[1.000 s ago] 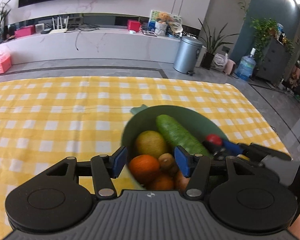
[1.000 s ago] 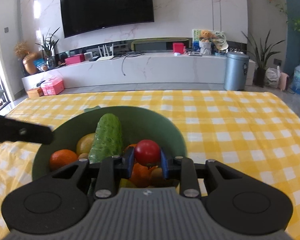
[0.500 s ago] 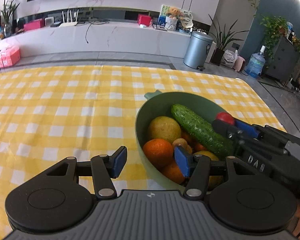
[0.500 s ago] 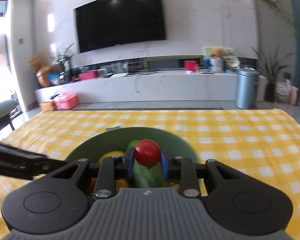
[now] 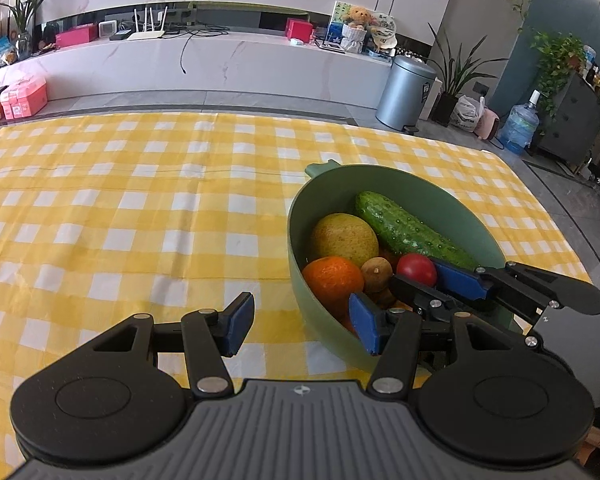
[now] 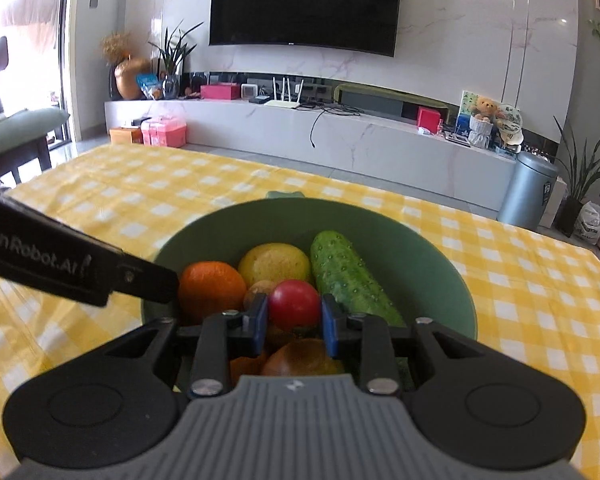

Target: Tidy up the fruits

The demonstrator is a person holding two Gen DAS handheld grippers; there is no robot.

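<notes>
A green bowl point(image 5: 488, 236) point(image 6: 420, 248) stands on the yellow checked tablecloth point(image 5: 140, 216). It holds a cucumber point(image 5: 404, 228) point(image 6: 348, 276), a yellow fruit point(image 5: 344, 238) point(image 6: 274, 262), an orange point(image 5: 332, 280) point(image 6: 210, 286), a small brown fruit point(image 5: 376, 274) and more fruit below. My right gripper point(image 6: 294, 318) point(image 5: 420, 276) is shut on a red tomato point(image 6: 294, 304) point(image 5: 416, 269), held inside the bowl over the fruit. My left gripper point(image 5: 300, 324) is open and empty, its jaws astride the bowl's near left rim.
The tablecloth point(image 6: 540, 288) spreads to the left and far side of the bowl. The table's right edge point(image 5: 572, 256) lies close to the bowl. A bin point(image 5: 406, 94) and a low TV shelf point(image 5: 220, 60) stand beyond the table.
My right gripper has come lower into the bowl with the tomato. My left gripper has drawn back and to the left, so the bowl sits further right in its view.
</notes>
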